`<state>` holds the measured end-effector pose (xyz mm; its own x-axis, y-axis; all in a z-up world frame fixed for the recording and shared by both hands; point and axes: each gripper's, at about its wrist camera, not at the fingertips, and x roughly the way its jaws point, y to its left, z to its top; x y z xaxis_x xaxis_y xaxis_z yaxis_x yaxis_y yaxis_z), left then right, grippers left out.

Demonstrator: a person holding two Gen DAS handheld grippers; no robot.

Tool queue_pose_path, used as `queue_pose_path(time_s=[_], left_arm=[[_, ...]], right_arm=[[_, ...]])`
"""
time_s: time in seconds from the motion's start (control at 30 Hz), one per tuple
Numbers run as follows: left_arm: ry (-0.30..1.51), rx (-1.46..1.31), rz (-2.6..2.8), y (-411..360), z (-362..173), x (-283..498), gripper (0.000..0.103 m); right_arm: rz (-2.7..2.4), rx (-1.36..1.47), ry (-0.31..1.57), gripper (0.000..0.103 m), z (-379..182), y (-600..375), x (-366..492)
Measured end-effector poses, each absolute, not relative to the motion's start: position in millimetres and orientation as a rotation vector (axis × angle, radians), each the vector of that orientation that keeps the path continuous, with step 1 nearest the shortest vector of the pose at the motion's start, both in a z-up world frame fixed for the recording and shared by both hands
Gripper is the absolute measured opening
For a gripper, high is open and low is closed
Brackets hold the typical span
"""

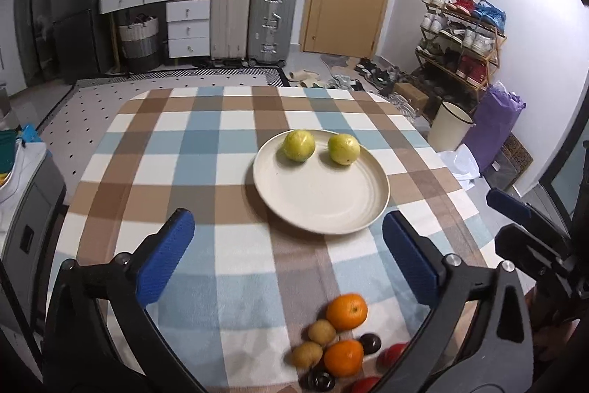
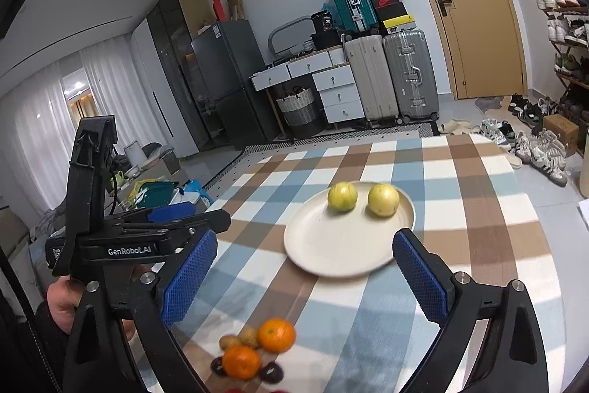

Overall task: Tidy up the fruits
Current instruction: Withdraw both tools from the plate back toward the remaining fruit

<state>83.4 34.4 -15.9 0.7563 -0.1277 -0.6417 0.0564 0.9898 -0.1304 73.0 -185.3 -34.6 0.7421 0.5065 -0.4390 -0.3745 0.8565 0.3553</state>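
Holding both tools wide open and empty, I see my left gripper [image 1: 287, 264] and right gripper [image 2: 305, 279] low in frame, the loose oranges [image 1: 346, 312] near the bottom edge, and two yellow-green fruits [image 1: 299, 145] on the cream plate [image 1: 320, 205] mid-frame.

even, soft indoor light; faint shadows under the plate [image 1: 320, 205]; strong fisheye bending and dark corners; fruit pile [image 2: 254, 352] near the bottom edge motion-blurred; curtains [image 2: 44, 120] glow brightly
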Motion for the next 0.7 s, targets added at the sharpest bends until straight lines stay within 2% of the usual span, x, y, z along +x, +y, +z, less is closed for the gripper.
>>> queue_pose_path(time_s=[0.7], left_arm=[[0.731, -0.167, -0.038, 43.5, -68.4, -5.8, 0.102]], right_arm=[[0.539, 0.199, 0.611, 0.098, -71.3, -173.3, 2.5]])
